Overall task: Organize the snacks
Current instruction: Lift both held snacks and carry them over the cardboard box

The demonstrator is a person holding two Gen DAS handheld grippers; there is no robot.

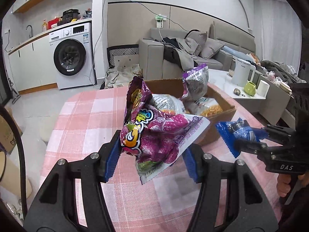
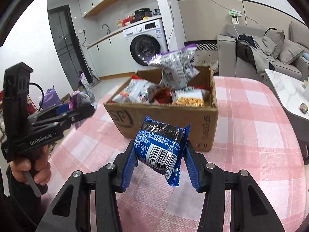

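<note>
Both 2 packets are judged light, crinkly and crushable: the purple snack bag is pinched mid-body by the left gripper, the blue wrapped biscuit across its sides by the right gripper, jaws narrow.

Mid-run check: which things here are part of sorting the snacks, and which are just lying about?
Job:
- purple snack bag in left hand-held gripper
- blue snack packet in right hand-held gripper
- cardboard box holding snacks

Lying about:
- white kettle
- green cup
- washing machine
- sofa
</note>
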